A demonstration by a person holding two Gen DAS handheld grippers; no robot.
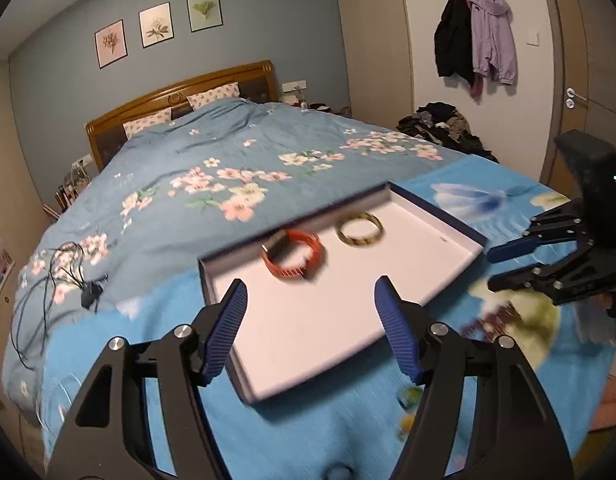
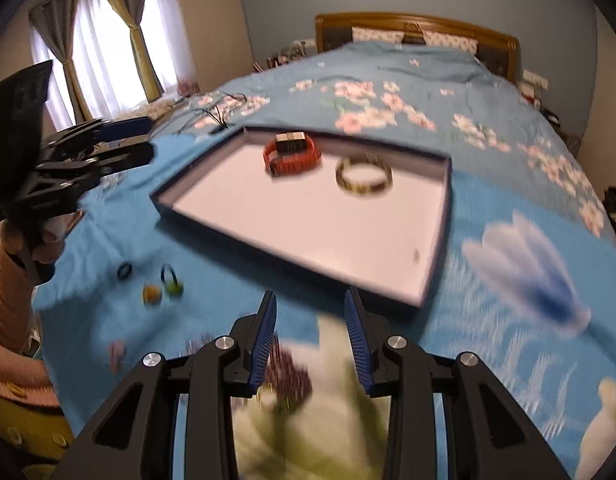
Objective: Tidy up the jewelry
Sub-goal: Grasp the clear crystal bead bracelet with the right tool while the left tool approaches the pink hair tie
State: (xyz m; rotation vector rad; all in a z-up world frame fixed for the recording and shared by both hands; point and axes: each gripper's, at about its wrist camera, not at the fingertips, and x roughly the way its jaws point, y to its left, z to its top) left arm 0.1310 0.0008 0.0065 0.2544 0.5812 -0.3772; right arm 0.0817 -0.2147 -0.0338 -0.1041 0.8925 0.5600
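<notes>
A shallow tray [image 1: 315, 320] with a white floor and dark blue rim lies on a blue printed cloth [image 1: 308, 432] on the bed. Inside it, at the far side, lie a red watch [image 1: 294, 254] with a dark face and, right of it, a yellow-green bangle [image 1: 359, 230]. My left gripper [image 1: 311, 282] hovers open over the tray's near edge with nothing between its fingers. My right gripper [image 2: 309, 293] stands open over the cloth just short of the tray [image 2: 308, 224], also empty. A black ring [image 2: 124, 270] and green [image 2: 172, 282] and orange [image 2: 151, 294] pieces lie on the cloth, left of the tray.
Black cables [image 1: 56, 272] lie on the floral quilt [image 1: 228, 152] beyond the cloth. A pile of clothes [image 1: 443, 124] sits past the bed's far corner, and coats [image 1: 475, 36] hang on the wall. A person's pink sleeve [image 2: 8, 280] is at the left edge.
</notes>
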